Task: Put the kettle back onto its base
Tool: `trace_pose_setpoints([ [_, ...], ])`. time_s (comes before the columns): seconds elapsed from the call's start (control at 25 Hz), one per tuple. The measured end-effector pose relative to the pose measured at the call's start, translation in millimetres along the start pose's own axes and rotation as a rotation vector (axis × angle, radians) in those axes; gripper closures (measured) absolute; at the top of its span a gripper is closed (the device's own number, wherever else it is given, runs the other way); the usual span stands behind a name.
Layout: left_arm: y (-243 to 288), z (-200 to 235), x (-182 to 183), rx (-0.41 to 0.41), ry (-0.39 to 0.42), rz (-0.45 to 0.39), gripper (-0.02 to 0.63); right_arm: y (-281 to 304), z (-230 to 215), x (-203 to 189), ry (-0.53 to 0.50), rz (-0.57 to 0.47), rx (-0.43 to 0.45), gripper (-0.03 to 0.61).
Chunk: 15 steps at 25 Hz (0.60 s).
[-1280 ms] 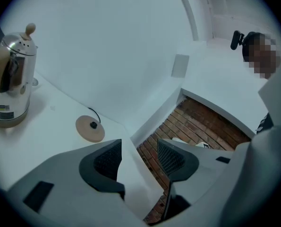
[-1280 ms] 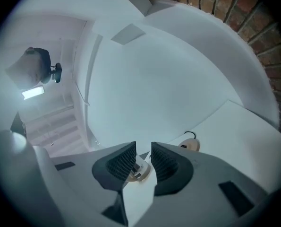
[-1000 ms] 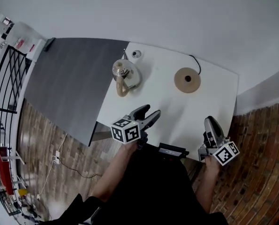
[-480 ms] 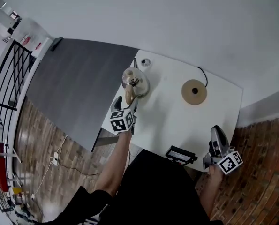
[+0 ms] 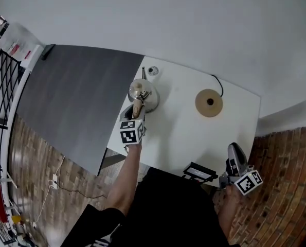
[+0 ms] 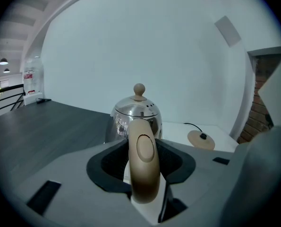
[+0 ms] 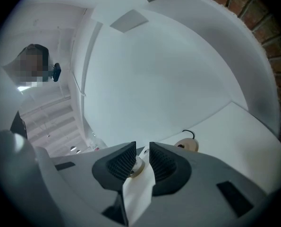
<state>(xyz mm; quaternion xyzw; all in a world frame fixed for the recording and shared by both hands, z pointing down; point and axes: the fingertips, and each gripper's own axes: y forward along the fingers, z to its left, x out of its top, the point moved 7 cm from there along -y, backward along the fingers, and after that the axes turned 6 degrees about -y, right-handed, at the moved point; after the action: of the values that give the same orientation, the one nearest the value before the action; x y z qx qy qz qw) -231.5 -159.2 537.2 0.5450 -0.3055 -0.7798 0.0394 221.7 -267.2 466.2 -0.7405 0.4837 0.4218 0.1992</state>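
A shiny steel kettle with a tan knob and tan handle stands on the white table, near its left edge. Its round tan base lies apart to the right, with a black cord running behind it. My left gripper reaches the kettle from the near side. Its jaws have just been closing and now its pads press both sides of the handle in the left gripper view. My right gripper hangs off the table's near right corner with its jaws nearly together and nothing between them.
A small round silvery object sits behind the kettle near the far edge. A black flat device lies at the table's near edge. A dark grey surface adjoins the table on the left. A white wall stands behind.
My left gripper moved from the table's near edge forward to the kettle, and its jaws closed round the handle. The right gripper stayed by the near right corner.
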Motion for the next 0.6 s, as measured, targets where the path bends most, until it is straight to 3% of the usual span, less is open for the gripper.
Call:
trace_pose_setpoints([
  [0.2,-3,22,0,-0.181,0.112,-0.002,0.44,-4,5,-3,-0.013,0.013,-0.029,0.493],
  [0.32,-1,29,2,-0.262,0.136,0.011,0.437,-5,9,-5,-0.019,0.02,-0.04,0.493],
  [0.6,1,29,3,-0.235,0.138,0.006,0.439,-2,17,-12,-0.023,0.041,-0.052,0.493],
])
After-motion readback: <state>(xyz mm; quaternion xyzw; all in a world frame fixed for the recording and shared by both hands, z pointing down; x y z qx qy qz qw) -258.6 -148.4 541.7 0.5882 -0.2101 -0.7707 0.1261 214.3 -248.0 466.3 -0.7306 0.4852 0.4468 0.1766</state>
